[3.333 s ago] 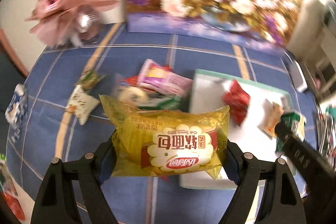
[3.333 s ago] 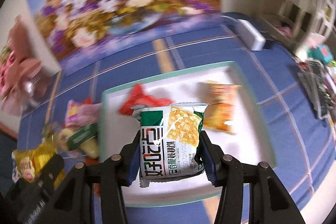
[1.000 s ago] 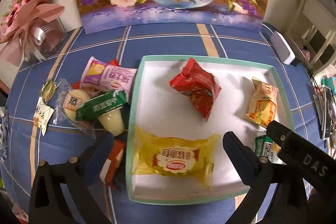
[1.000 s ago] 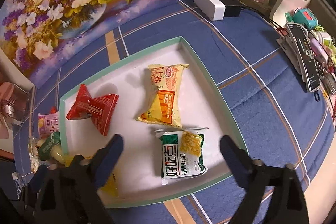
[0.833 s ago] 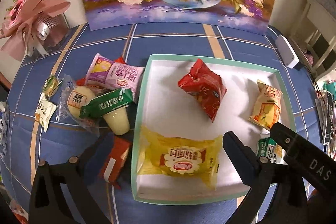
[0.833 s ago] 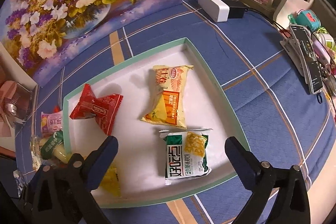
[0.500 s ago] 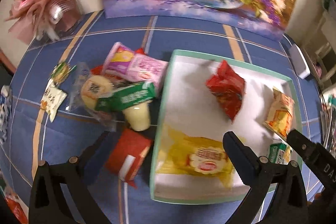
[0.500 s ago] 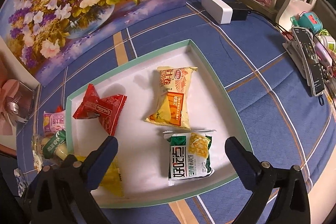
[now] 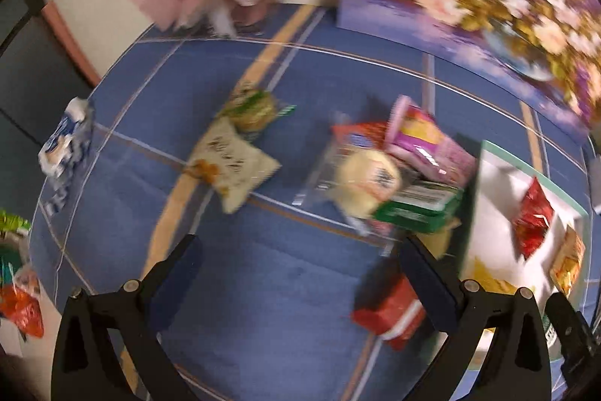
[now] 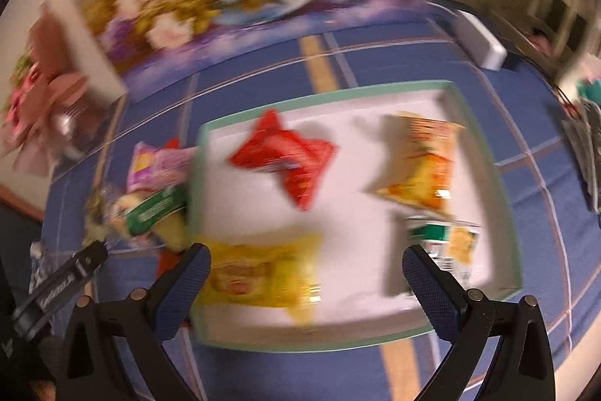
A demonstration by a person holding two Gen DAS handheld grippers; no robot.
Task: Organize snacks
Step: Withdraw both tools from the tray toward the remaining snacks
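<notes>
Left wrist view shows the snacks that are not yet put away: a heap of them lies on the blue cloth [image 9: 263, 288] ahead of the left gripper [image 9: 300, 273] and off to its right side. In the heap are a pale round bun [image 9: 366, 181], a pink packet [image 9: 428, 145] and a green packet [image 9: 419, 205], all touching. A red packet [image 9: 390, 312] lies closest, just beside the right finger, with its long side slanting up to the right. A cream packet [image 9: 233, 164] sits farther ahead, to the left. The left gripper is wide apart and holds nothing. The tray [image 10: 507, 213] sits right in front of the right gripper [image 10: 306, 269], which is also spread wide with nothing in it. Inside the tray lie a yellow bun pack [image 10: 259, 277], a red bag [image 10: 289, 156], an orange bag [image 10: 424, 168] and a green and white pack [image 10: 445, 243]. I think the left hand is the nearer one for the heap, and the red packet looks like the easy next pick. The pictures are blurry.
</notes>
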